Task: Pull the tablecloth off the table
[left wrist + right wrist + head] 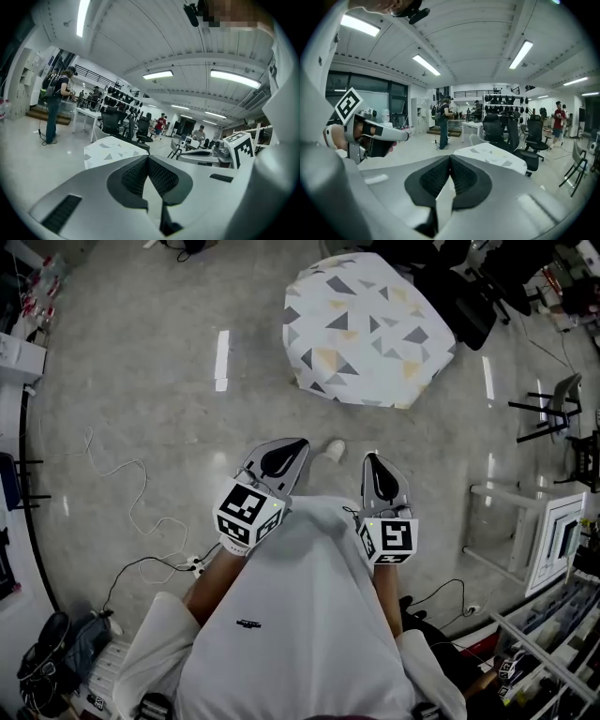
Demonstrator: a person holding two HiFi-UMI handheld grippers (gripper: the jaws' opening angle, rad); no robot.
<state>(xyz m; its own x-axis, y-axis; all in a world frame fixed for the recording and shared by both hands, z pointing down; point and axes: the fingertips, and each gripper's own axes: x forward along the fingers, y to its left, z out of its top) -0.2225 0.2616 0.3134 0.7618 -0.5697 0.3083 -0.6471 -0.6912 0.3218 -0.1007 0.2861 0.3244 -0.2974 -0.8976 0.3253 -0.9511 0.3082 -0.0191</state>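
A white tablecloth with grey and yellow triangles covers a small table ahead of me on the floor. It also shows as the tablecloth in the left gripper view and the tablecloth in the right gripper view, well beyond the jaws. My left gripper is held near my chest, shut and empty. My right gripper hangs beside it, also shut with nothing between its pads. Both are about a step short of the cloth's near edge.
Black office chairs stand behind the table at the right. A white cable runs over the floor at my left. A white frame stand is at the right. People stand by desks far off.
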